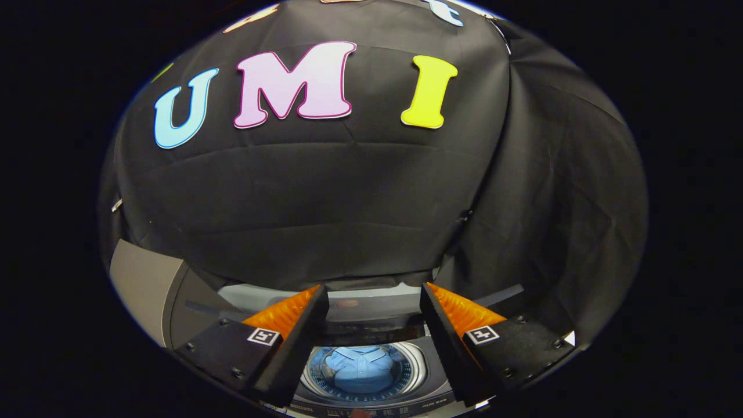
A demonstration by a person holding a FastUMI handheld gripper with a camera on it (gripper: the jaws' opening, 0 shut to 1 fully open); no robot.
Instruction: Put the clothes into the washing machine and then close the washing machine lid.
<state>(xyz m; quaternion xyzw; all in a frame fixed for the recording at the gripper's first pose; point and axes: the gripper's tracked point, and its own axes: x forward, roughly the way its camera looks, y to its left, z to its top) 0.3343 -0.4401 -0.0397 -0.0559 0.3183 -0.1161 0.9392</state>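
My gripper [374, 293] is open, its two fingers spread wide with nothing between them. Below and between the fingers I look down into the washing machine's round drum [406, 363]. A light blue collared shirt [360, 366] lies folded at the bottom of the drum. The machine's grey lid [371, 305] stands raised at the back of the opening, just beyond the fingertips. The gripper hangs well above the drum opening.
The machine's grey top surface [145, 284] extends to the left of the fingers. Black booth cloth [325, 191] hangs close behind the machine and wraps round on the right.
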